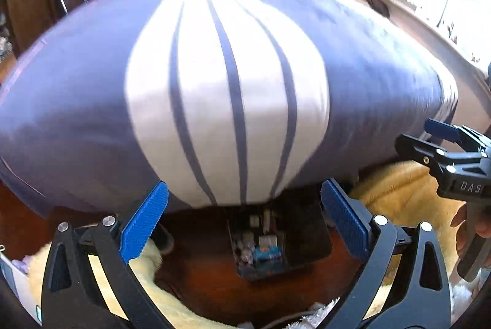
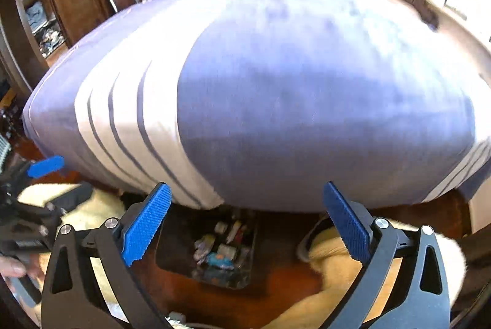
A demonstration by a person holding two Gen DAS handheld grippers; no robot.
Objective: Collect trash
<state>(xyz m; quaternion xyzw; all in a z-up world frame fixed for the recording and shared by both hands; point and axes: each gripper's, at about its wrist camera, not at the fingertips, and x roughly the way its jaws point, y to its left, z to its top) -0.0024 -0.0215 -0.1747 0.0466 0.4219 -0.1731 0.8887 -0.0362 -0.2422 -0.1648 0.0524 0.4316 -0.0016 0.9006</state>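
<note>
Two claws hang wide apart and empty above a dark bin (image 1: 260, 249) of trash on the wooden floor (image 1: 199, 276), low in the frame's centre. The left claw (image 1: 244, 224) and right claw (image 2: 247, 224) point down toward a bed (image 1: 92, 83) in a blue-and-white striped cover. Cream fluffy rugs (image 2: 331, 264) flank the bin.

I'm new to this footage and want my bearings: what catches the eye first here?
The bed, in a blue cover with a white striped band, fills most of both views. Below its foot, a dark bin of trash sits on the wooden floor between cream fluffy rugs. Both the left gripper and right gripper stand open, holding nothing.
</note>
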